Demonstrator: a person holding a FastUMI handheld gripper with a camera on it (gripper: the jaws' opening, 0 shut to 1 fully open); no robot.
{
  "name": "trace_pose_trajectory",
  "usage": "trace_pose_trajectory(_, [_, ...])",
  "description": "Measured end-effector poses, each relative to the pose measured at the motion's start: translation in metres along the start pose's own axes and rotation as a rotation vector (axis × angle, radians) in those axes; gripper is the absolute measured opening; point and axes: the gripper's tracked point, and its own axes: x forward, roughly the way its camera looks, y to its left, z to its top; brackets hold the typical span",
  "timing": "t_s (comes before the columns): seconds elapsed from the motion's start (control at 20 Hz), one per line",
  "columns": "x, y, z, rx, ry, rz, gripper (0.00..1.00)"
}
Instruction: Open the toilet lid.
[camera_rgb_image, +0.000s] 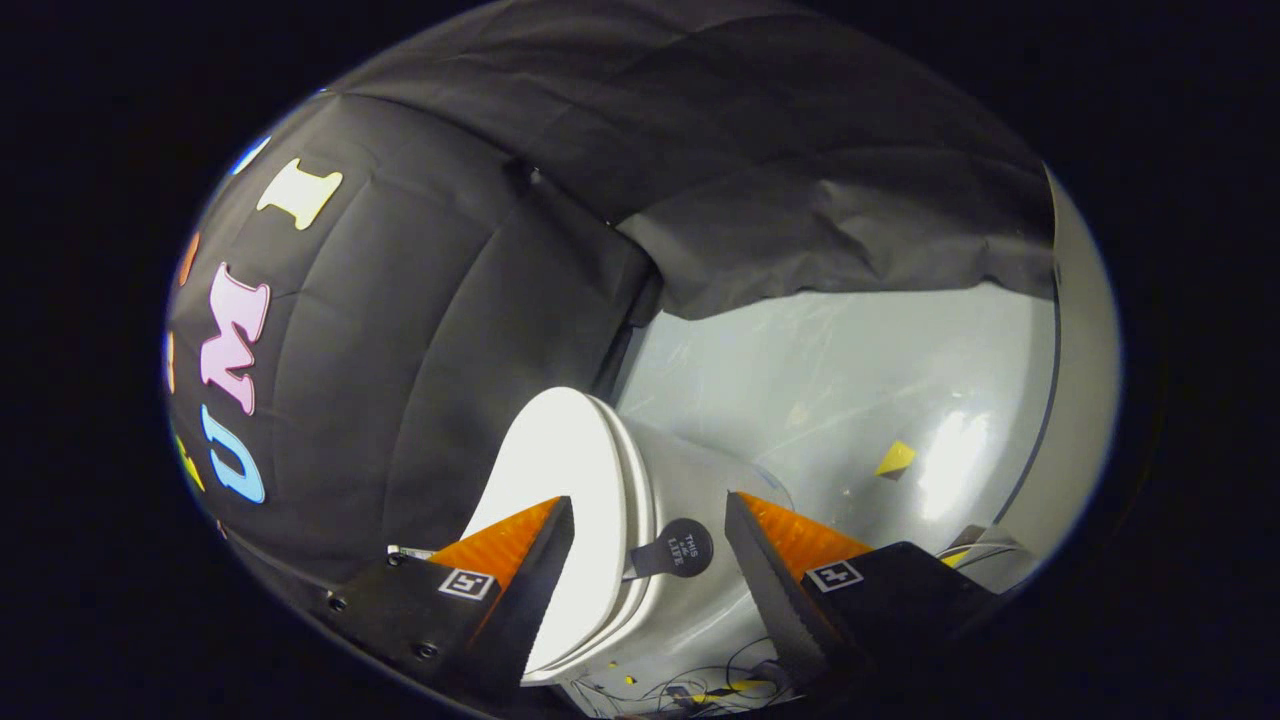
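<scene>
- Floor (800, 370): smooth grey, glossy, w/ a bright light glare on it beyond the gripper's (650, 520) spread fingers.
- Toilet (640, 540) stands on it, seen tilted, just ahead of and between the fingers; neither finger touches it.
- Small yellow marker (895, 458) lies flat on the floor, well apart from the toilet.
- Thin wires (690, 685) lie at the toilet's base.
- Black cloth (830, 240) hangs down to the floor's far edge.
</scene>
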Motion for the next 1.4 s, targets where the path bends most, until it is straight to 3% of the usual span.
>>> trace_pose_trajectory(0.25, [0.024,-0.014,-0.018,0.129,0.078,0.056,0.93])
trace_pose_trajectory(0.3, [0.028,-0.015,-0.021,0.175,0.099,0.071,0.86])
trace_pose_trajectory(0.4, [0.036,-0.019,-0.029,0.238,0.132,0.098,0.84])
trace_pose_trajectory(0.55, [0.042,-0.019,-0.037,0.284,0.151,0.129,0.63])
trace_pose_trajectory(0.65, [0.045,-0.024,-0.037,0.301,0.137,0.119,0.25])
trace_pose_trajectory(0.7, [0.043,-0.024,-0.035,0.299,0.131,0.117,0.28])
trace_pose_trajectory(0.85, [0.042,-0.019,-0.035,0.292,0.118,0.145,0.12])
trace_pose_trajectory(1.15, [0.037,-0.014,-0.036,0.257,0.109,0.111,0.12])
trace_pose_trajectory(1.4, [0.005,0.027,-0.025,0.180,0.050,0.131,0.11])
